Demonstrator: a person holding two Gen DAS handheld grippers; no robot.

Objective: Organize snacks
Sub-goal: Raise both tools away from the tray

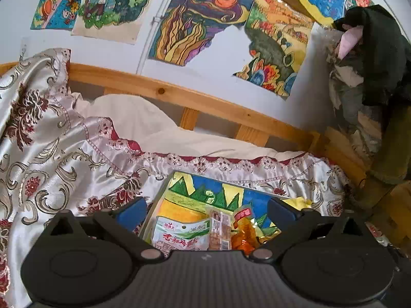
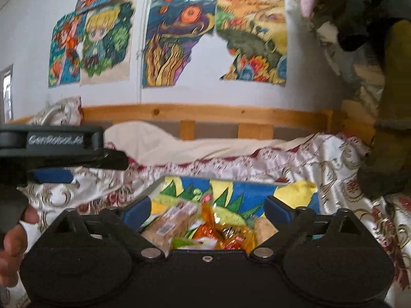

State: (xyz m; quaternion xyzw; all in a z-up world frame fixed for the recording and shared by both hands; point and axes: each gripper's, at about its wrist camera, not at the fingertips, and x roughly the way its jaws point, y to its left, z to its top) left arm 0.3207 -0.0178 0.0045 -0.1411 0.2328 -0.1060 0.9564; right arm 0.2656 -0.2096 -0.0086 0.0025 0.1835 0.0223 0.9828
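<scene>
Several snack packets lie on a colourful drawing (image 1: pixel 205 192) spread on the bed. In the left wrist view I see a white-and-green packet (image 1: pixel 179 233), a slim tan bar (image 1: pixel 219 231) and an orange packet (image 1: pixel 244 233). My left gripper (image 1: pixel 205 210) is open above them, holding nothing. In the right wrist view, a tan bar (image 2: pixel 172 220), an orange-gold wrapper (image 2: pixel 226 233) and a green-white packet (image 2: pixel 190 242) lie between the blue fingers (image 2: pixel 136 209). My right gripper (image 2: pixel 205 208) is open and empty above them. The left gripper's body (image 2: pixel 56 148) shows at the left, held in a hand.
A patterned satin bedspread (image 1: pixel 51 154) covers the bed, with a cream sheet (image 1: pixel 143 120) behind it. A wooden bed rail (image 1: pixel 205 102) runs along the wall with taped drawings (image 1: pixel 195 18). Dark clothes (image 1: pixel 372 64) hang at the right.
</scene>
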